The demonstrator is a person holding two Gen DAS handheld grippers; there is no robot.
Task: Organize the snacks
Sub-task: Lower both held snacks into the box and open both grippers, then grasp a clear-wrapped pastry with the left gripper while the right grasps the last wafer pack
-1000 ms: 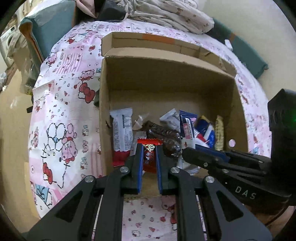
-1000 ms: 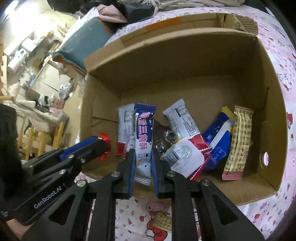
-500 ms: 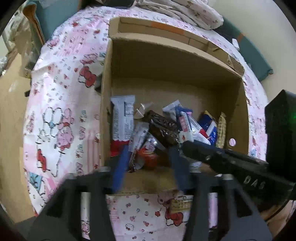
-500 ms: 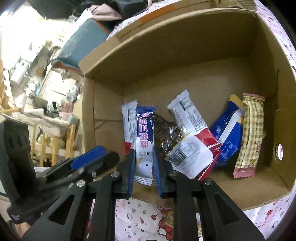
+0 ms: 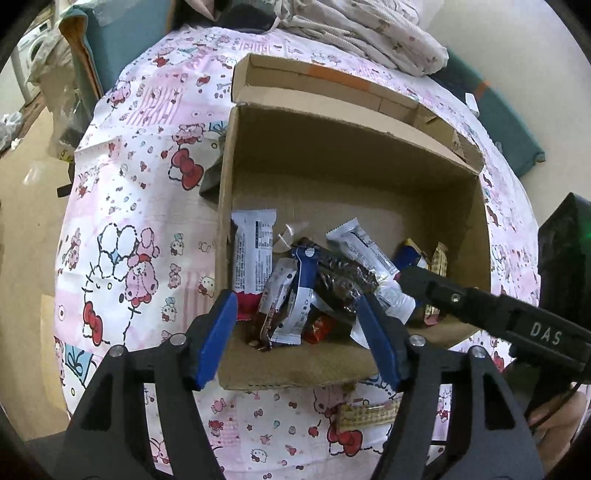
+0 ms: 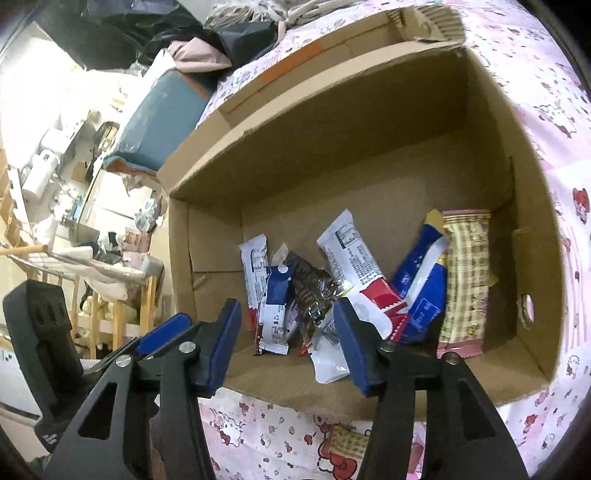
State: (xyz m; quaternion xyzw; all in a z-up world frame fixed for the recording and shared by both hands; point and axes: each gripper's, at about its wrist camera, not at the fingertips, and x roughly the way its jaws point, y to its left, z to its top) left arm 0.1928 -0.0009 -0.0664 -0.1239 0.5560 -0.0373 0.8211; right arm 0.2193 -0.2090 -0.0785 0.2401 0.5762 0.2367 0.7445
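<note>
An open cardboard box [image 5: 354, 173] [image 6: 332, 147] lies on a pink cartoon-print cloth and holds several snack packets. A small red packet [image 5: 318, 328] and a blue-and-white bar [image 5: 300, 295] [image 6: 275, 314] lie near the box's front wall. My left gripper [image 5: 297, 332] is open and empty above the box's front edge. My right gripper [image 6: 286, 336] is open and empty over the same edge; it shows at the right in the left wrist view [image 5: 480, 306]. A checked beige packet [image 6: 465, 280] leans at the box's right.
Another checked packet [image 5: 369, 413] [image 6: 347, 448] lies on the cloth [image 5: 129, 221] in front of the box. Bedding [image 5: 362, 33] is piled behind the box. A teal cushion [image 6: 166, 129] and household clutter stand to the left beyond the cloth's edge.
Both grippers opened. The left let go of the red packet and the right let go of the blue-and-white bar; both now lie in the box. Both grippers drew back slightly.
</note>
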